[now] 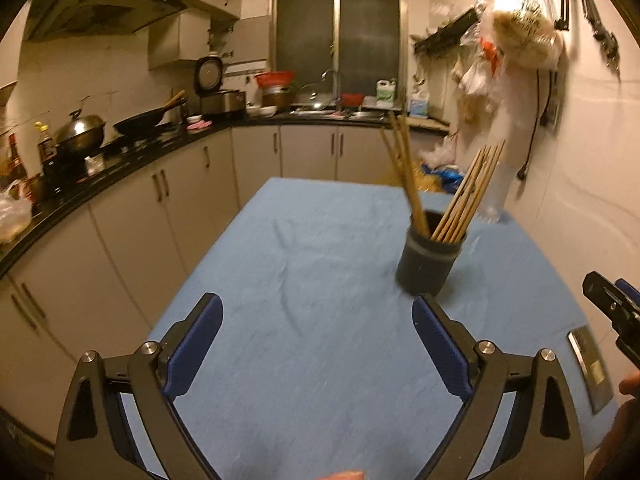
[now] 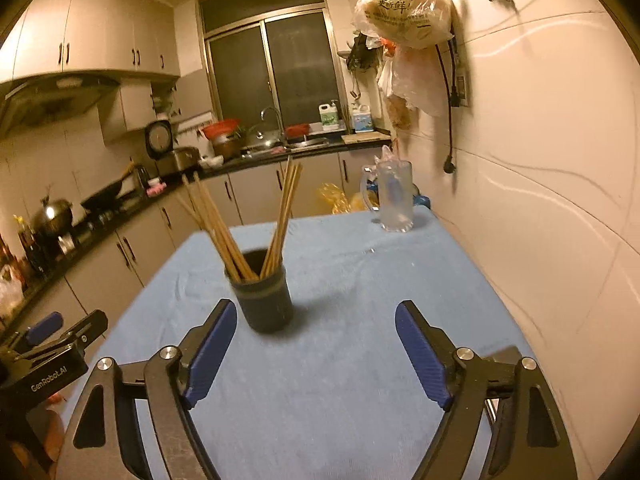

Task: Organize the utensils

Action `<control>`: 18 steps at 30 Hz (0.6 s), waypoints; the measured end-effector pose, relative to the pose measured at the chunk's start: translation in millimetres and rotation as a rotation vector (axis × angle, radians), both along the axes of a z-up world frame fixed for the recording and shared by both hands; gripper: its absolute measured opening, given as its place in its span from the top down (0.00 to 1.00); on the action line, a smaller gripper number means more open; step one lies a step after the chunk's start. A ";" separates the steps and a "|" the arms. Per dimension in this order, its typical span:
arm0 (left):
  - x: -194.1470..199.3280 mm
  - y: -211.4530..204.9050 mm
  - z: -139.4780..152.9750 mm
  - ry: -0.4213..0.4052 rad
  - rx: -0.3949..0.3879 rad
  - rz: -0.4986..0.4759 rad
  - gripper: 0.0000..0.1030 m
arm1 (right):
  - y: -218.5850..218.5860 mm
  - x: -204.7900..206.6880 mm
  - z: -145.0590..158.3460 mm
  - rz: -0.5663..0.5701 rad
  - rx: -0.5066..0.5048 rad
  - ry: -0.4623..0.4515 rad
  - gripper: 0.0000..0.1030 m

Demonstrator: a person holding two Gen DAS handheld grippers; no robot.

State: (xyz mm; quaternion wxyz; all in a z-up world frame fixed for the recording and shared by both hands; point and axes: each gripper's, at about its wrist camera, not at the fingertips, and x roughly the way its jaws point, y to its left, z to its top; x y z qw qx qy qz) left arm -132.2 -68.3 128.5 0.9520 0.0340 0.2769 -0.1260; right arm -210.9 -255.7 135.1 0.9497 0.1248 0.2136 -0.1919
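Note:
A dark round holder (image 1: 430,262) (image 2: 264,298) stands upright on the blue tablecloth (image 1: 320,264) (image 2: 360,280). Several wooden chopsticks (image 1: 464,196) (image 2: 228,232) lean out of it in two bunches, one to each side. My left gripper (image 1: 318,322) is open over bare cloth, with the holder just beyond its right finger. My right gripper (image 2: 316,330) is open too, the holder close to its left finger. Nothing lies between the blue pads of either one. Each gripper shows at the edge of the other's view.
A clear glass mug (image 2: 394,196) stands at the table's far right corner by the wall. A metal plate (image 1: 590,368) lies at the cloth's right edge. Plastic bags (image 2: 404,8) hang on the wall. Kitchen counters with pots run along the left (image 1: 120,152).

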 end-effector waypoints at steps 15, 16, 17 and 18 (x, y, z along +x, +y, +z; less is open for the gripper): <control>-48.4 7.4 -6.6 0.040 0.035 0.025 0.05 | 19.0 -34.7 -20.1 -0.049 -0.009 0.063 0.16; -51.4 9.4 -6.7 0.026 0.037 0.053 0.05 | 20.1 -35.5 -19.9 -0.047 -0.011 0.063 0.16; -53.0 9.8 -6.7 0.015 0.040 0.074 0.05 | 22.2 -35.1 -19.3 -0.043 -0.016 0.064 0.16; -55.5 11.9 -6.3 0.003 0.044 0.099 0.05 | 23.9 -35.1 -19.2 -0.040 -0.022 0.066 0.16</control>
